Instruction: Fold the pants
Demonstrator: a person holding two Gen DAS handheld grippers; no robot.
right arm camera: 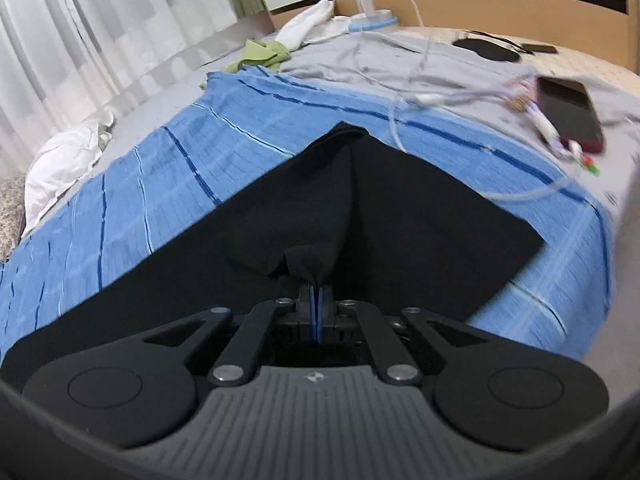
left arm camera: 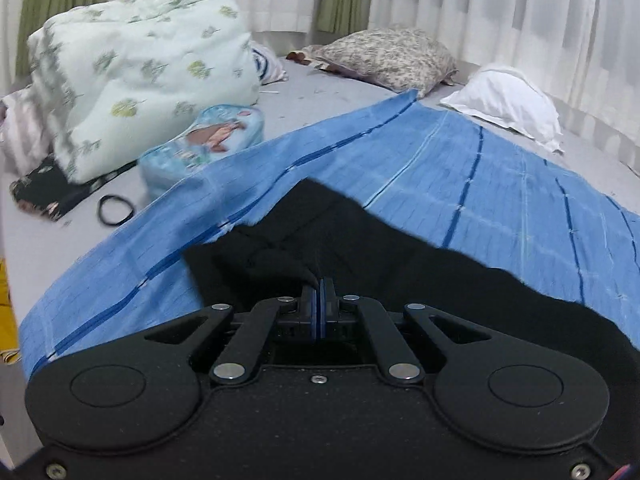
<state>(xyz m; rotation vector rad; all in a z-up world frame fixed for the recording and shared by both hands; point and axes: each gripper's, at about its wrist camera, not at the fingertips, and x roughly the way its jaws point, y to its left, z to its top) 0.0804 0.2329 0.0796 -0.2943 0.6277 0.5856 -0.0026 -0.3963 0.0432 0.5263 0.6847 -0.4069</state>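
Observation:
Black pants [left arm camera: 360,236] lie on a blue striped cloth [left arm camera: 500,184] spread over the bed. My left gripper [left arm camera: 319,284] is shut on a pinch of the black fabric, which bunches up at the fingertips. In the right wrist view the pants [right arm camera: 420,216] spread across the blue cloth [right arm camera: 160,184] with a raised fold running away from me. My right gripper [right arm camera: 316,286] is shut on a bunched bit of the pants, lifted slightly off the cloth.
Left view: a folded floral quilt [left arm camera: 140,72], a blue printed bag [left arm camera: 208,140], a black hair band [left arm camera: 116,209], a patterned pillow [left arm camera: 388,56], a white pillow [left arm camera: 508,100]. Right view: a phone [right arm camera: 570,112] with white cables [right arm camera: 404,120], a green cloth [right arm camera: 260,54], a wooden headboard [right arm camera: 500,0].

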